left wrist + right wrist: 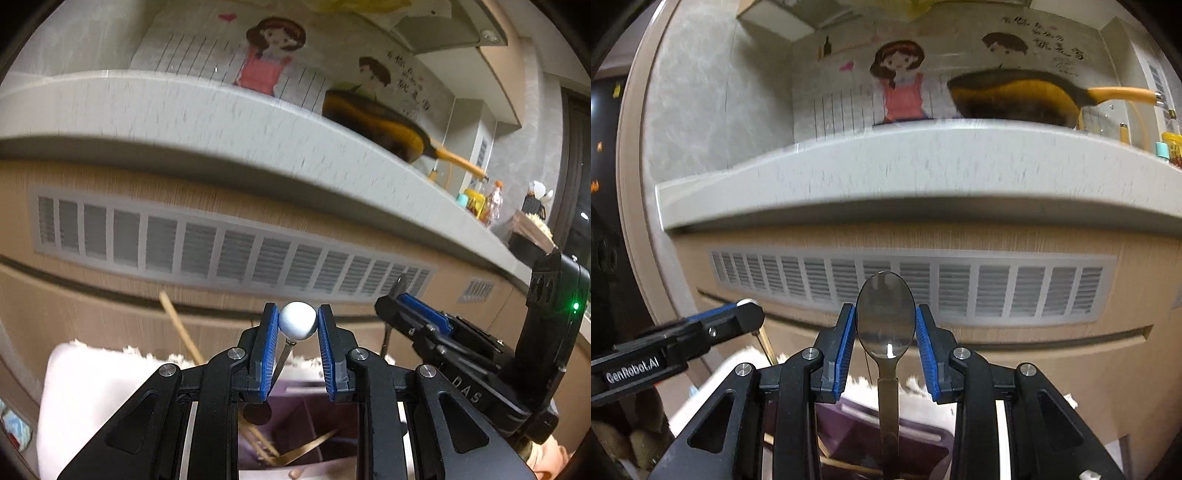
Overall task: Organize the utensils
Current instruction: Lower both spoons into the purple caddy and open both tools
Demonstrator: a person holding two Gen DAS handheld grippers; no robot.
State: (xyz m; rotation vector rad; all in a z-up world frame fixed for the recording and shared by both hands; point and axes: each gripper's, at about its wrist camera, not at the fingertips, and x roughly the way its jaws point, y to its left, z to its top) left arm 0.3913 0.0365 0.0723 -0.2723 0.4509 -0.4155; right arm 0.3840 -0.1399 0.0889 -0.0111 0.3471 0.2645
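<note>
While both grippers are held before the cabinet front, the following is recorded.

Left gripper [297,345]: clamped by its blue pads on the white ball end [297,320] of a thin metal utensil; the stem [281,360] is seen running down toward 7 o'clock between the fingers.

Right gripper [885,349]: closed on the bowl of a metal spoon [885,314], bowl at 12 o'clock, handle hanging straight down to 6 o'clock.

Organizer [886,435]: a dark purple compartmented tray is seen below both grippers, at 6 o'clock; wooden chopsticks [291,448] are lying inside it.

Single chopstick [181,328]: noted tilted, at 10 o'clock of the left gripper.

White fluffy mat [96,384]: observed under the tray.

Countertop edge [923,177]: grey, blurred, at 12 o'clock.

Frying pan [1015,98]: resting on the counter, yellow handle toward 3 o'clock.

Vent grille [916,284]: set in the cabinet front behind the spoon.
</note>
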